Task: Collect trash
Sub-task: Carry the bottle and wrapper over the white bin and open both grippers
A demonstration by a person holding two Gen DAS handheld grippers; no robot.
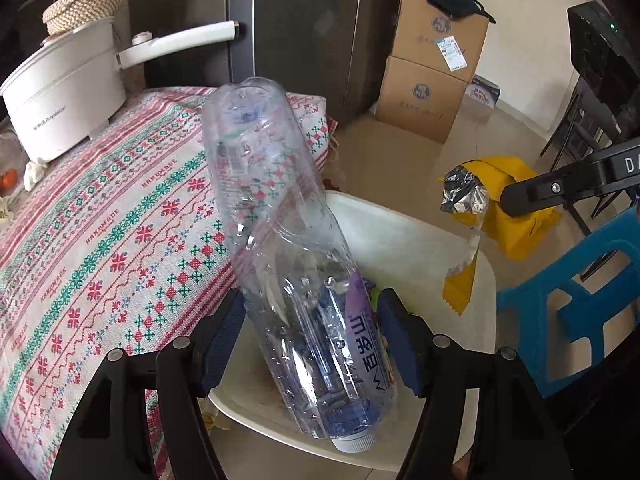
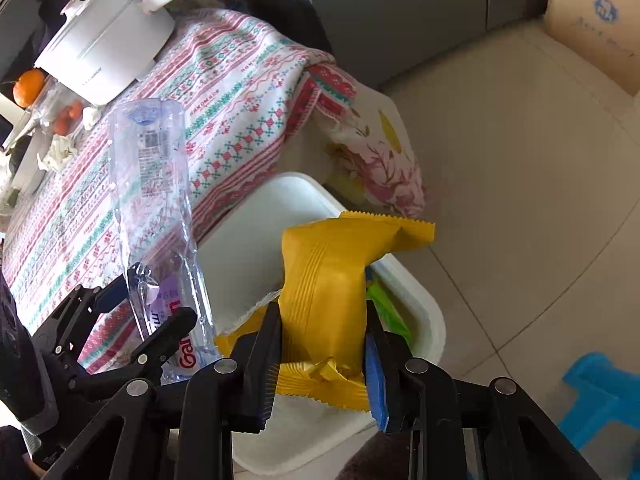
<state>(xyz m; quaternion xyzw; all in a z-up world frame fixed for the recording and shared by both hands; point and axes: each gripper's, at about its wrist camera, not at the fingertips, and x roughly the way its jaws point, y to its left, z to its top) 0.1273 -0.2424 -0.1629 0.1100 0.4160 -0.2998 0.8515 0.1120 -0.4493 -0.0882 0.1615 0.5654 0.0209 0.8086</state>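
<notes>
My left gripper [image 1: 308, 340] is shut on an empty clear plastic bottle [image 1: 280, 240] with a purple label, cap end down, held over the white trash bin [image 1: 420, 240]. The bottle also shows in the right wrist view [image 2: 160, 208]. My right gripper [image 2: 324, 332] is shut on a yellow snack wrapper [image 2: 328, 280] and holds it above the bin [image 2: 432, 320]. In the left wrist view the wrapper [image 1: 508, 200] hangs from the right gripper's finger [image 1: 560, 188] beyond the bin's far rim.
A table with a patterned cloth [image 1: 100, 220] stands left of the bin, bearing a white pot [image 1: 60, 92], oranges [image 2: 28, 86] and crumpled tissue [image 2: 56, 152]. Cardboard boxes [image 1: 432, 64] stand at the back. A blue stool [image 1: 580, 300] is on the right.
</notes>
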